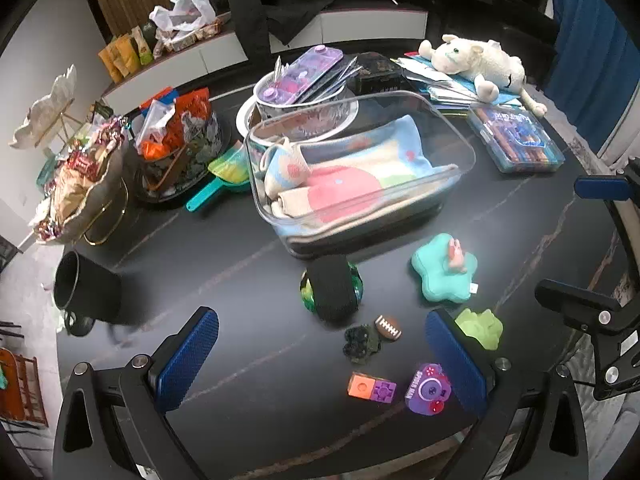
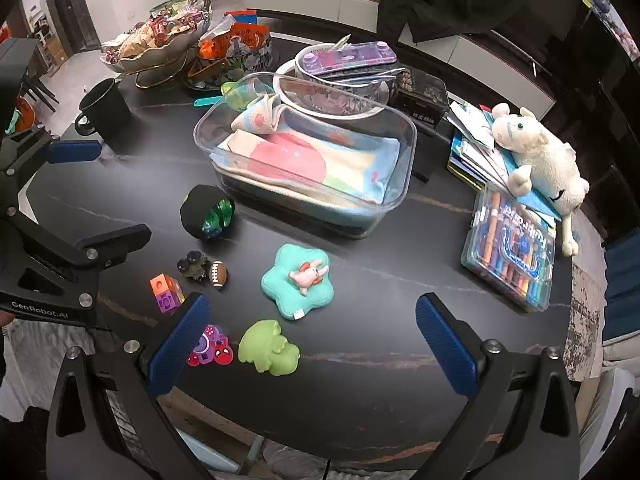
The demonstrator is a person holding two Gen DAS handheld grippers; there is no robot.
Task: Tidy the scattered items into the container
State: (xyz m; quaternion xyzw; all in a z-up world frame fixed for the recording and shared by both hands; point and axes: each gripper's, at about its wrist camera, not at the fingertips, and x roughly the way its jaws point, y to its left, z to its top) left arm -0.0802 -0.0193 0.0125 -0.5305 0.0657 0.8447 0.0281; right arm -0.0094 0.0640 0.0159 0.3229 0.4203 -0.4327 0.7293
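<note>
Dark table (image 2: 360, 380) with clear container (image 2: 404, 152), scattered toys, black mug (image 2: 106, 110).

Two handheld grippers, black frames with blue finger pads.

The left gripper (image 1: 322, 358) has matte black angular arms with triangular cut-outs, round silver screws at the joints, and blue pads (image 1: 187, 358) with a fine knurled texture on each finger. The right gripper (image 2: 312, 342) is built the same way: black struts, silver screw heads, textured blue pads (image 2: 178, 344). Seen from the right wrist view, the left gripper's black body carries white lettering reading "GenRobot.AI".
</note>
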